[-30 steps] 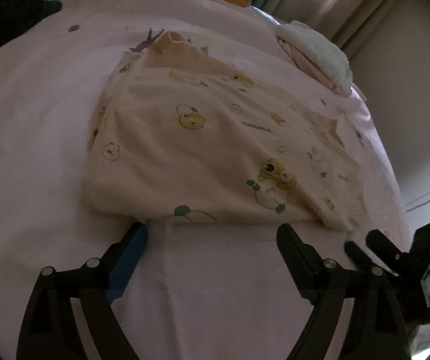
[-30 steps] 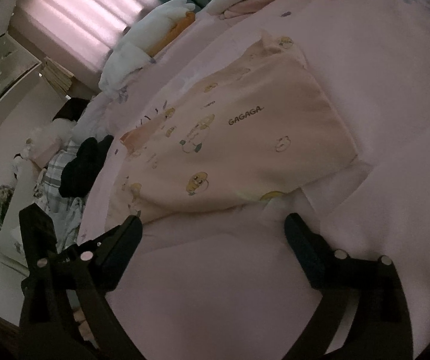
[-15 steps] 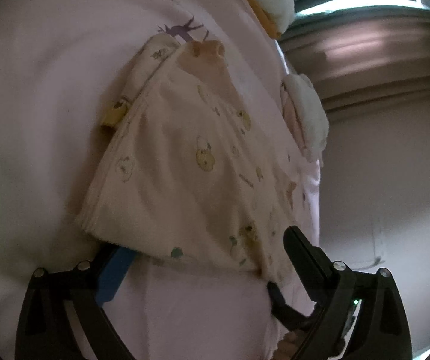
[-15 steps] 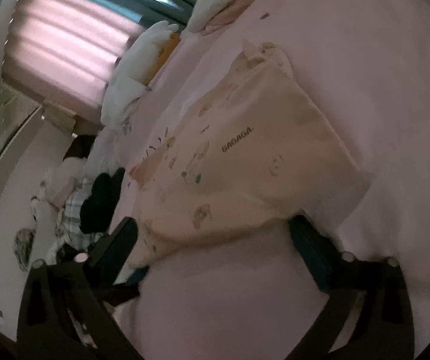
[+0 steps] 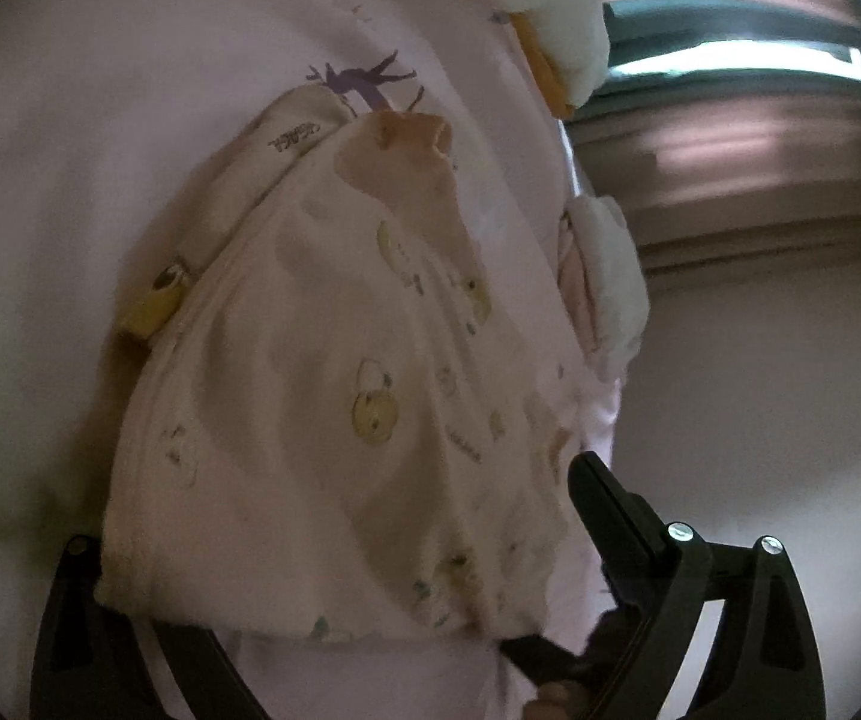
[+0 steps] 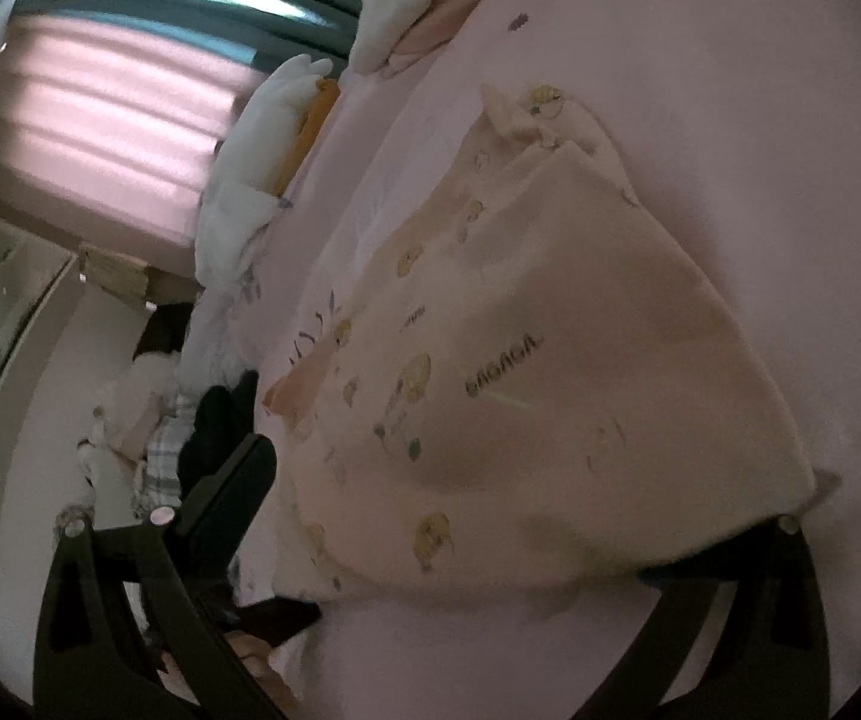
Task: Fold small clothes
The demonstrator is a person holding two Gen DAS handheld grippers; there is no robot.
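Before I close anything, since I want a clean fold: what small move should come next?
Probably ease both grippers a little further under the garment's near hem. The left gripper and right gripper stand wide open, the cloth already draped over one finger of each, nothing pinched yet.

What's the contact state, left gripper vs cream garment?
Touching. Left wrist view: the cream garment drapes its near edge over one finger of the left gripper. Jaws have just been opening, garment between them.
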